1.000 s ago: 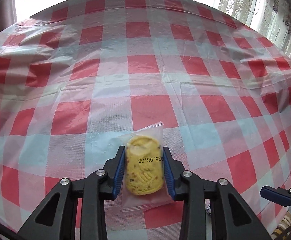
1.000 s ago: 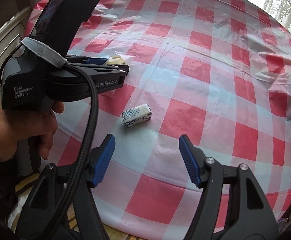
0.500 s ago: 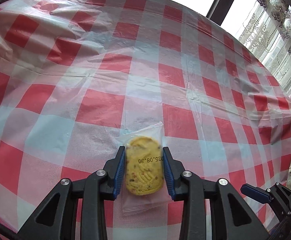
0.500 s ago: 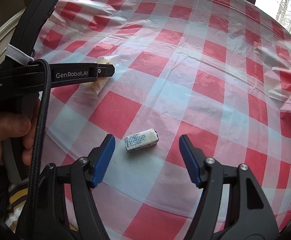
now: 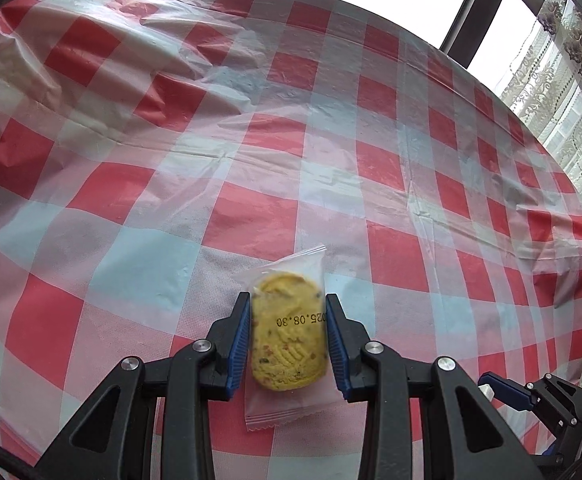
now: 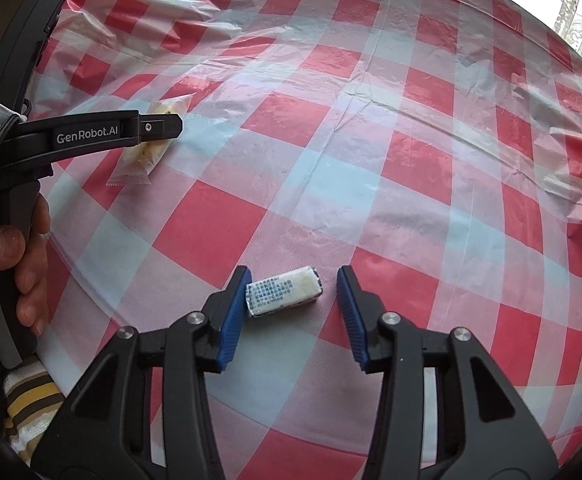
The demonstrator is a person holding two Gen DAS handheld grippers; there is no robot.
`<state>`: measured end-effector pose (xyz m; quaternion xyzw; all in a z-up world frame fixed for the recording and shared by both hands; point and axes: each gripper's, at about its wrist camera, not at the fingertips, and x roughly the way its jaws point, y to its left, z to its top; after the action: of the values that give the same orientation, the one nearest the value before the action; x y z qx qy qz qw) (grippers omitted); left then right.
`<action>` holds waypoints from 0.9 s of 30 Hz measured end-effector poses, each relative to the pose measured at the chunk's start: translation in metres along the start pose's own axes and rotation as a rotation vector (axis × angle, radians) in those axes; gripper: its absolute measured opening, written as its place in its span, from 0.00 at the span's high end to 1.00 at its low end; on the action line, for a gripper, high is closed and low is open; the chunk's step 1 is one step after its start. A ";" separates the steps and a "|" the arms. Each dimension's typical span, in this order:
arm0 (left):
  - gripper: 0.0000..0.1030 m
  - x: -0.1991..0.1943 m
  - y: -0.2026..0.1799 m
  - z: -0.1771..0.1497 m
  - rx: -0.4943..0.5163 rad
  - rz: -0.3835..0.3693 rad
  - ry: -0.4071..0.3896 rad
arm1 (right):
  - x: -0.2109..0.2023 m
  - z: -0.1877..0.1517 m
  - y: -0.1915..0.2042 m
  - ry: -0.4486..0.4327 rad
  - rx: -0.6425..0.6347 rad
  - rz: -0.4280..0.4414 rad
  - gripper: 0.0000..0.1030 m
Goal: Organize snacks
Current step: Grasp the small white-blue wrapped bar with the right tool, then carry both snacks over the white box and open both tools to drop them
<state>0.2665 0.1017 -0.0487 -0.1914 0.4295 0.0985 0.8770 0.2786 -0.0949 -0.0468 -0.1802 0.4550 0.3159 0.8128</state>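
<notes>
My left gripper (image 5: 287, 312) is shut on a yellow cookie in a clear wrapper (image 5: 287, 332), held low over the red-and-white checked tablecloth (image 5: 251, 140). In the right wrist view the left gripper (image 6: 159, 128) and the wrapped cookie (image 6: 143, 156) sit at the left side of the table. My right gripper (image 6: 291, 292) is open, with its jaws on either side of a small white candy with blue print (image 6: 283, 291) that lies on the cloth. The candy's left end is close to the left pad (image 6: 235, 304).
The table edge runs along the lower left in the right wrist view, with a striped cloth (image 6: 31, 400) below it. A window and lace curtain (image 5: 571, 80) stand beyond the table's far right. The plastic cloth is wrinkled at the right edge (image 6: 571, 176).
My right gripper has moved forward so the candy now lies between its jaws. My left gripper has swung left with the cookie still in it.
</notes>
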 end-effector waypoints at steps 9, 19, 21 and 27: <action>0.65 -0.001 -0.004 -0.002 0.028 0.011 -0.001 | -0.003 -0.004 0.000 0.000 0.020 -0.011 0.63; 0.65 -0.014 -0.042 -0.018 0.156 0.001 0.019 | -0.015 -0.018 -0.030 0.021 0.192 -0.082 0.63; 0.65 -0.018 -0.050 -0.021 0.174 -0.004 0.023 | -0.020 -0.022 -0.035 0.015 0.213 -0.089 0.63; 0.65 -0.036 -0.072 -0.032 0.216 -0.032 0.028 | -0.039 -0.030 -0.041 -0.013 0.227 -0.121 0.63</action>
<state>0.2461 0.0232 -0.0202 -0.1040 0.4468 0.0348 0.8879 0.2727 -0.1559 -0.0290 -0.1122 0.4710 0.2141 0.8484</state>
